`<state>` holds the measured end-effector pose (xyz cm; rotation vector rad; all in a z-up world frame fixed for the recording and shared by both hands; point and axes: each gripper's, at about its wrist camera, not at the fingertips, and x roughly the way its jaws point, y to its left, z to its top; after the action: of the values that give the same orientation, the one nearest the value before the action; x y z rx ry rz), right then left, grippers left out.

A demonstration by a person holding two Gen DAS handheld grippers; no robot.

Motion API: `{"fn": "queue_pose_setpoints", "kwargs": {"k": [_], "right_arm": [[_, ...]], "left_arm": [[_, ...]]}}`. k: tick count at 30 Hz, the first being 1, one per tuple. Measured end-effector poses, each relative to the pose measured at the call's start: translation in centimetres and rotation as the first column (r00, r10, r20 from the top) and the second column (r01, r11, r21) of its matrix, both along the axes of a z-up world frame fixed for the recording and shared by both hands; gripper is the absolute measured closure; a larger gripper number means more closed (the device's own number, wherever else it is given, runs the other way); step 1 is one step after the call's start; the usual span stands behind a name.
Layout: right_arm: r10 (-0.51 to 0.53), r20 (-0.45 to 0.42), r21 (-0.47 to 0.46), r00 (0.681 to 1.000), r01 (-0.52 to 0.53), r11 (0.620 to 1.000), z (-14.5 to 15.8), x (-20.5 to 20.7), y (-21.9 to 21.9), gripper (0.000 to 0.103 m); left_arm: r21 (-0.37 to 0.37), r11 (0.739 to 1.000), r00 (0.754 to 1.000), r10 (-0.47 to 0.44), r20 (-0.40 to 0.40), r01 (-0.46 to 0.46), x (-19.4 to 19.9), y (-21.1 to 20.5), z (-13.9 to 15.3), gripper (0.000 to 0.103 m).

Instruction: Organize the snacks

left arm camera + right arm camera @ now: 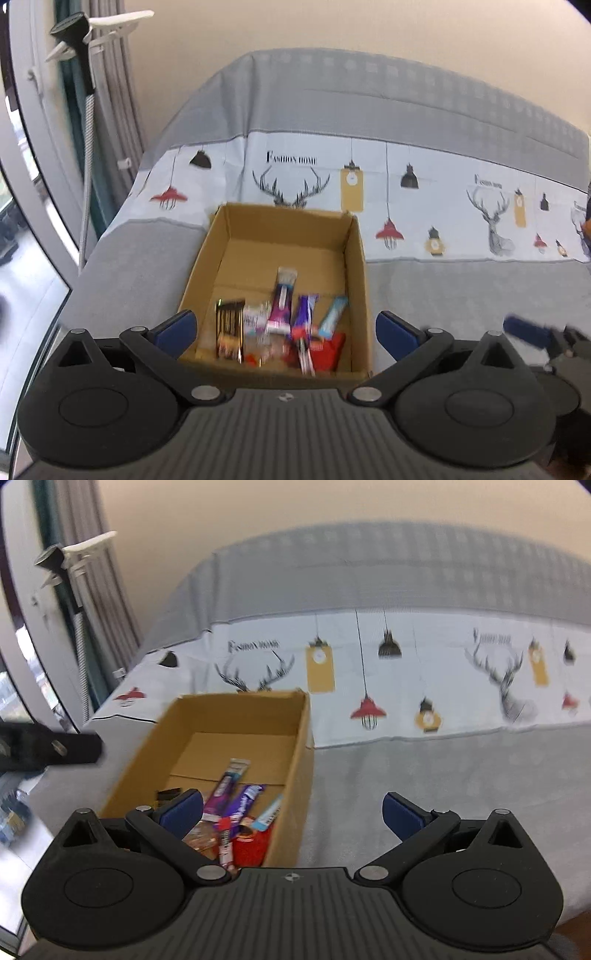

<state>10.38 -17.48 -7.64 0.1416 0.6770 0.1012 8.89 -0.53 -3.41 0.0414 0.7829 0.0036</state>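
Note:
An open cardboard box (354, 258) sits on the cloth-covered table. Several snack bars lie in its near half: a pink-purple bar (282, 302), a purple bar (303, 317), a light blue bar (332, 314), a black-gold pack (229, 328) and a red pack (327, 349). My left gripper (286, 330) is open and empty, just before the box's near wall. My right gripper (293, 812) is open and empty, over the box's (299, 746) near right corner; the purple bar (245, 803) and red pack (251, 849) show there too. The right gripper's blue finger (528, 334) also shows in the left view.
The table wears a grey cloth with a white printed band of deer and lamps (406, 192). A window, curtain and a pole with white clips (86, 74) stand at the left. The left gripper's dark finger (66, 747) shows at the right view's left edge.

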Motion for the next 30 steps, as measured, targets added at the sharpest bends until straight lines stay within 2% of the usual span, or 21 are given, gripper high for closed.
{"fn": "queue_pose_setpoints", "kwargs": {"k": [3,6,9,11,15,20,30], "right_arm": [[-0.02,-0.022,-0.04,1.0,0.019,0.999,3.2,-2.4,1.7,0.001],[-0.022,-0.051,-0.023,0.998,0.021,1.0,5.2,-4.8,3.1,0.001],[-0.012,-0.061,0.022,0.998,0.014,1.0,6.3,-7.0,4.4,0.001],[-0.006,-0.058,0.021,0.998,0.007,1.0,6.8,-8.1,5.3,0.001],[-0.003,-0.051,-0.013,0.999,0.003,1.0,7.4,-9.0,6.4,0.001],[-0.009,-0.044,0.002,0.999,0.009,1.0,7.4,-9.3,6.9,0.001],[0.002,-0.048,0.002,0.999,-0.002,1.0,7.2,-9.2,6.9,0.001]], "left_arm": [[0.0,1.0,0.999,0.001,0.045,-0.001,-2.8,0.6,2.0,0.0],[0.03,0.999,0.998,-0.02,0.064,0.018,-5.4,1.1,3.4,0.0],[0.01,1.0,0.998,-0.028,0.048,0.027,-7.1,2.2,4.1,0.0],[-0.003,1.0,0.999,-0.015,0.032,0.015,-7.9,2.8,4.3,0.0],[0.012,1.0,0.998,0.006,0.058,-0.007,-9.3,3.3,4.7,0.0],[0.067,0.998,0.997,0.014,0.08,-0.019,-10.0,3.1,5.1,0.0],[0.057,0.998,0.998,0.022,0.051,-0.025,-9.7,3.3,5.0,0.0]]}}
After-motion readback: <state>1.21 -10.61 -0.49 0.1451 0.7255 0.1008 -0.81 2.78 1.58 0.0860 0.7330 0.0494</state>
